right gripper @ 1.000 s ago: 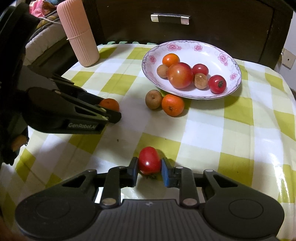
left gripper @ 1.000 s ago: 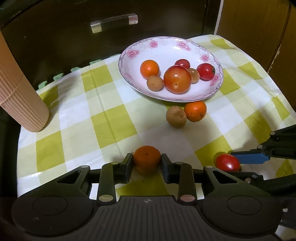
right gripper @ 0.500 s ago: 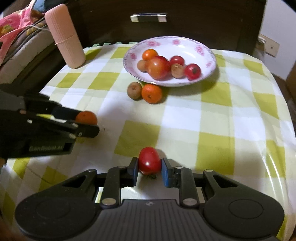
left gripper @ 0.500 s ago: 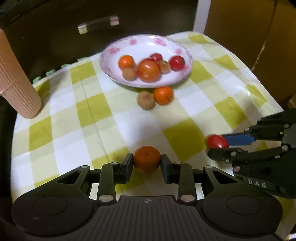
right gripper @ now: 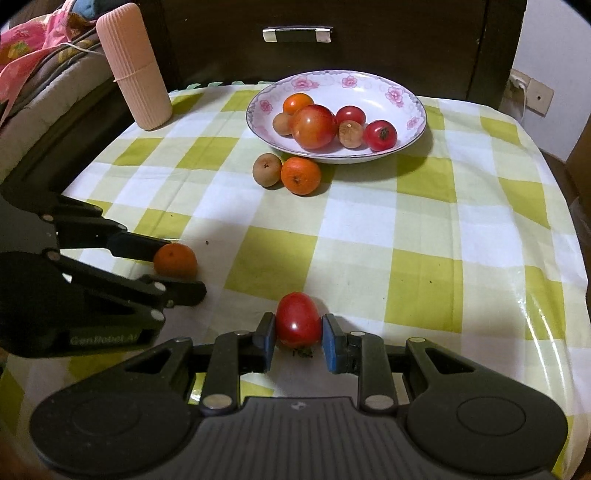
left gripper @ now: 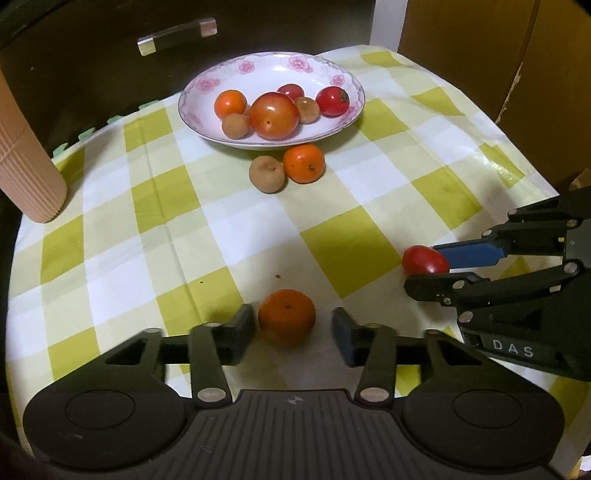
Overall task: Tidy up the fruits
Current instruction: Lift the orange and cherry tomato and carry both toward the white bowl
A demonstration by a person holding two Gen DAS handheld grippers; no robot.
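A floral plate [left gripper: 332, 79] [right gripper: 413, 107] at the far side holds several tomatoes, small oranges and brown fruits. A brown fruit [left gripper: 266, 174] [right gripper: 266, 170] and an orange [left gripper: 303, 163] [right gripper: 300, 175] lie on the cloth in front of it. My left gripper [left gripper: 293, 326] [right gripper: 181, 266] is open around a small orange [left gripper: 286, 316] [right gripper: 175, 260] that rests on the cloth, with gaps on both sides. My right gripper [right gripper: 298, 336] [left gripper: 424, 266] is shut on a red tomato [right gripper: 297, 319] [left gripper: 424, 259] near the cloth's front edge.
A ribbed pink cylinder [right gripper: 133, 66] [left gripper: 26, 173] stands at the far left. A dark drawer front with a handle [right gripper: 297, 34] is behind the table. Bedding [right gripper: 37, 55] lies at the left. The checked cloth [right gripper: 424, 240] drops off at the right edge.
My left jaws have opened and let go of the small orange, which now sits on the cloth. Both grippers pulled back from the plate earlier. The right gripper still holds the tomato.
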